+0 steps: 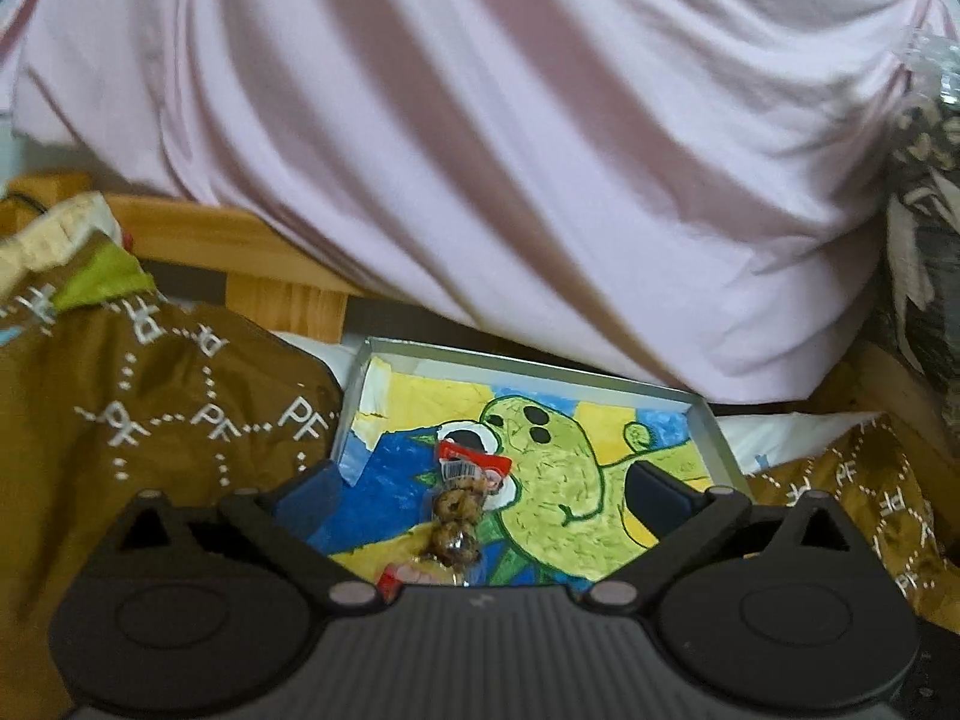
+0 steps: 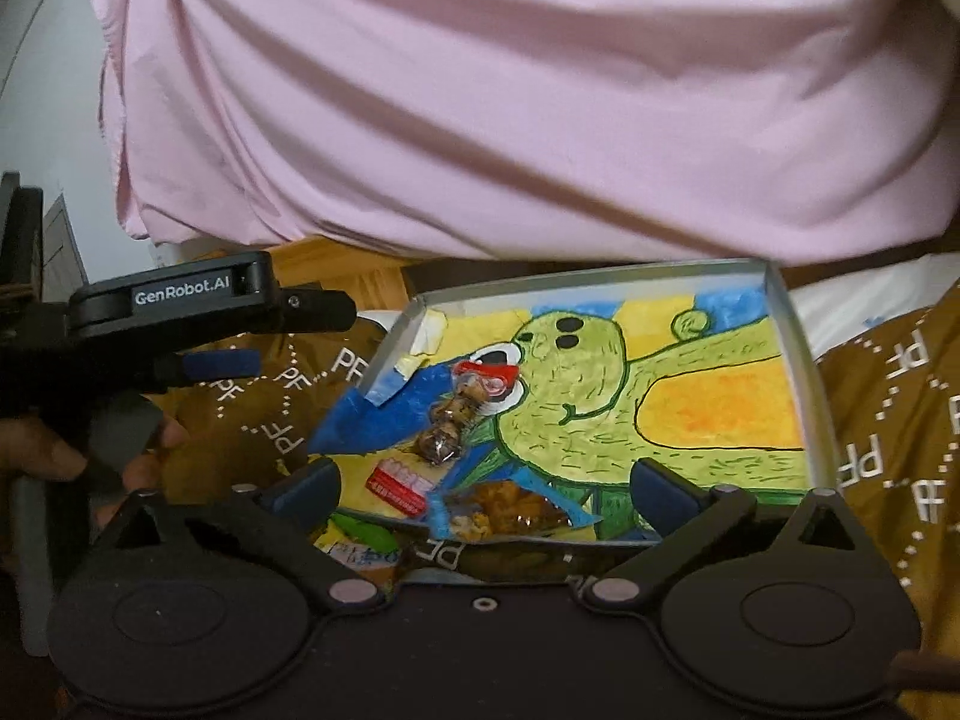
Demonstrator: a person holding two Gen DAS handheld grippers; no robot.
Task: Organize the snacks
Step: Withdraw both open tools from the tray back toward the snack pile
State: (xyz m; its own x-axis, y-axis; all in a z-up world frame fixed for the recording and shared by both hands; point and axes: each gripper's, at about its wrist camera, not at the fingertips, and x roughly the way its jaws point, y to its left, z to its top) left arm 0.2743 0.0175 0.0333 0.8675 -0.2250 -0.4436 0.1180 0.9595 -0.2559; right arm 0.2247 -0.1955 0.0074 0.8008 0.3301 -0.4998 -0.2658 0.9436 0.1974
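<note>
Two snack packs lie in the shallow tray (image 2: 804, 360), on its painted green-creature lining: a clear red-ended pack (image 2: 459, 414) of brown bites mid-tray, and a blue pack (image 2: 510, 510) nearer the right tool (image 2: 480, 489). Both tools, left (image 1: 480, 489) too, gape wide, holding nothing.
</note>
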